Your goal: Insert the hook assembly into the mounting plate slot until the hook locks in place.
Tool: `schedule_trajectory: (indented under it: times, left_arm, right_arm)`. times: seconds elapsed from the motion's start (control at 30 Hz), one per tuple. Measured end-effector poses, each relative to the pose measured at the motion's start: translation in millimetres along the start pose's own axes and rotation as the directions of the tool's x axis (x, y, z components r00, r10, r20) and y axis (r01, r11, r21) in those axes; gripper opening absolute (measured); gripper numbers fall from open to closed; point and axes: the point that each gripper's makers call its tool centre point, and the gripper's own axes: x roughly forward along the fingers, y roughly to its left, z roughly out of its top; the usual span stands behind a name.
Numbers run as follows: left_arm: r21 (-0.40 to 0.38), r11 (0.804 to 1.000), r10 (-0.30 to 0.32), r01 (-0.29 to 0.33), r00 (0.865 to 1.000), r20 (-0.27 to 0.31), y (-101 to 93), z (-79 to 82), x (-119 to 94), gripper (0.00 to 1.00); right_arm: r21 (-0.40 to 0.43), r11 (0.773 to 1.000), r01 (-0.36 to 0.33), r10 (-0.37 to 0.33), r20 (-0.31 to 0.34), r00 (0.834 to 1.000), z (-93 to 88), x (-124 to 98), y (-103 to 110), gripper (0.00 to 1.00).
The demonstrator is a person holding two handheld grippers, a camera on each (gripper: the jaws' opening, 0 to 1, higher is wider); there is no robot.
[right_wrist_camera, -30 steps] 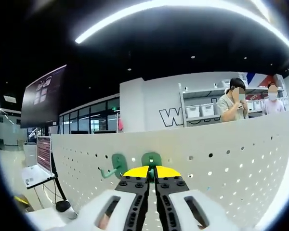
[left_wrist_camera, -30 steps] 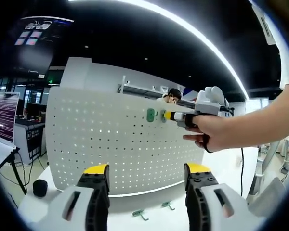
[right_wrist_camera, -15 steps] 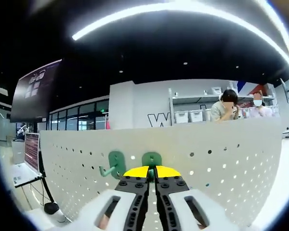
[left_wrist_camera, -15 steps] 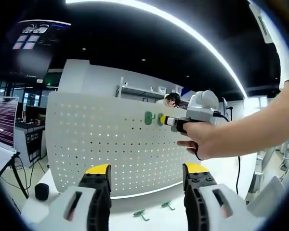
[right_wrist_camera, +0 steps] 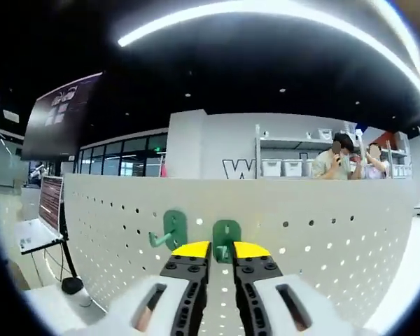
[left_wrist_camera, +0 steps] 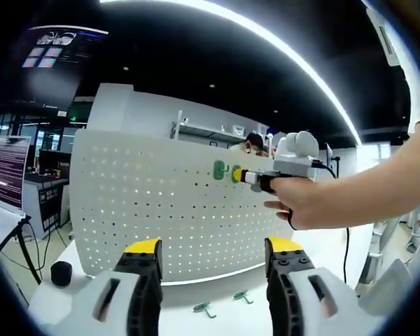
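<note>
On the white pegboard (right_wrist_camera: 322, 231), two green hooks sit side by side near its upper middle. In the right gripper view, the right gripper (right_wrist_camera: 221, 250) is up against the board, its yellow-tipped jaws parted by a narrow gap, with the right hook (right_wrist_camera: 226, 236) showing in that gap just beyond the tips. Whether the jaws touch the hook cannot be told. The left hook (right_wrist_camera: 169, 229) hangs just to the left of the gripper, its arm pointing out to the left.

In the left gripper view, the left gripper (left_wrist_camera: 211, 248) is held well back from the pegboard (left_wrist_camera: 126, 210), jaws wide apart and holding nothing. Far across the board, a hand (left_wrist_camera: 301, 199) holds the right gripper (left_wrist_camera: 243, 175) level against the board at the two hooks, the left hook (left_wrist_camera: 219, 169) free beside its tip. On the table (left_wrist_camera: 56, 301) near the foot of the board lie two more hooks (left_wrist_camera: 222, 304), between the left gripper's jaws.
</note>
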Motion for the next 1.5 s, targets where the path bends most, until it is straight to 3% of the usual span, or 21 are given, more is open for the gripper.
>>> schedule_trajectory:
  times: [0.13,0.17,0.23,0.57,0.77,0.97,1.37,1.5]
  left_arm:
    - [-0.002,1.0,0.003,-0.003,1.0,-0.001,0.6,-0.8,-0.3,0.61]
    - [-0.003,1.0,0.003,-0.003,1.0,-0.002,0.3,-1.1,-0.1,0.61]
    - [-0.003,1.0,0.001,-0.001,1.0,-0.003,-1.0,-1.2,0.1,0.61]
    - [0.0,1.0,-0.002,0.002,1.0,0.002,-2.5,0.4,-0.2,0.62]
    - [0.001,1.0,-0.005,0.005,1.0,-0.002,-3.6,-1.1,-0.5,0.62]
    - [0.004,1.0,-0.01,0.01,1.0,0.002,-4.9,-0.2,0.0,0.62]
    - [0.012,1.0,-0.021,0.021,1.0,-0.001,-7.8,0.6,2.0,0.62]
    - [0.012,1.0,-0.021,0.021,1.0,0.001,-7.8,1.5,1.6,0.62]
  right_arm:
    - [0.08,0.996,-0.028,0.027,0.02,0.999,3.1,-3.3,-0.9,0.4]
    - [0.078,0.996,-0.045,0.043,0.035,0.998,6.4,-4.5,0.7,0.41]
    - [0.044,0.998,-0.054,0.052,0.032,0.998,7.2,-7.4,0.7,0.41]
    - [0.072,0.996,-0.054,0.051,0.044,0.998,12.9,-10.3,-4.2,0.38]
    - [0.118,0.984,-0.131,0.126,0.044,0.991,10.7,-10.7,2.4,0.38]
    - [0.198,0.956,-0.216,0.206,0.069,0.976,13.0,-13.9,5.6,0.38]
    - [0.164,0.952,-0.256,0.25,0.057,0.966,13.2,-17.9,4.0,0.36]
    - [0.148,0.942,-0.302,0.298,0.051,0.953,8.5,-24.2,5.6,0.38]
